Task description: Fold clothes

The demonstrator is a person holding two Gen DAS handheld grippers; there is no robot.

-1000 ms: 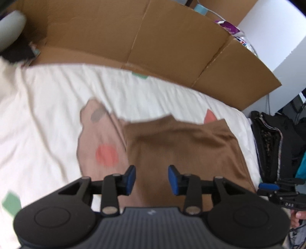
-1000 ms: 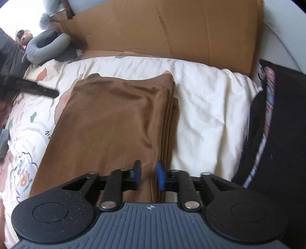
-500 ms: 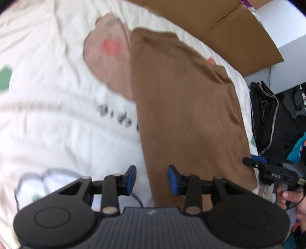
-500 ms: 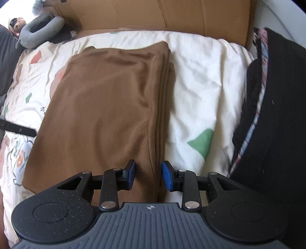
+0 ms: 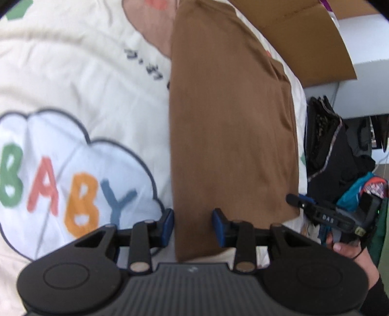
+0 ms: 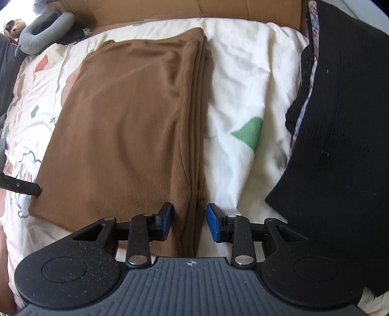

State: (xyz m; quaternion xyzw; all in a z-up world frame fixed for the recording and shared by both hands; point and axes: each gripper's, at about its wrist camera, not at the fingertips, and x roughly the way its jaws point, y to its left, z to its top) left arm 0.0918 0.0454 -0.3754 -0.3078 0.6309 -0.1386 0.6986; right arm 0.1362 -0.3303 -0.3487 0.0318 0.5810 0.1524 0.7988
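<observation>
A brown garment (image 5: 231, 136), folded into a long rectangle, lies flat on the printed bedsheet (image 5: 73, 80). My left gripper (image 5: 193, 226) hovers over its near left corner, open, with the cloth's left edge running under the gap between the blue pads. My right gripper (image 6: 189, 221) is open over the stacked right edge of the brown garment (image 6: 126, 126), near its front corner, and the layered folds pass between its fingertips. Each gripper shows in the other's view: the right gripper (image 5: 323, 214) in a hand, and the left gripper's tip (image 6: 22, 187).
A pile of black clothes (image 6: 340, 121) lies close on the right of the bed. Flattened cardboard (image 6: 170, 9) lines the far side. A grey neck pillow (image 6: 41, 31) sits at the far left corner. A cloud print reading BABY (image 5: 60, 189) marks the sheet on the left.
My left gripper has swept back along the garment's left edge from the far end to the near corner and sunk lower. My right gripper has come a little closer to the right edge.
</observation>
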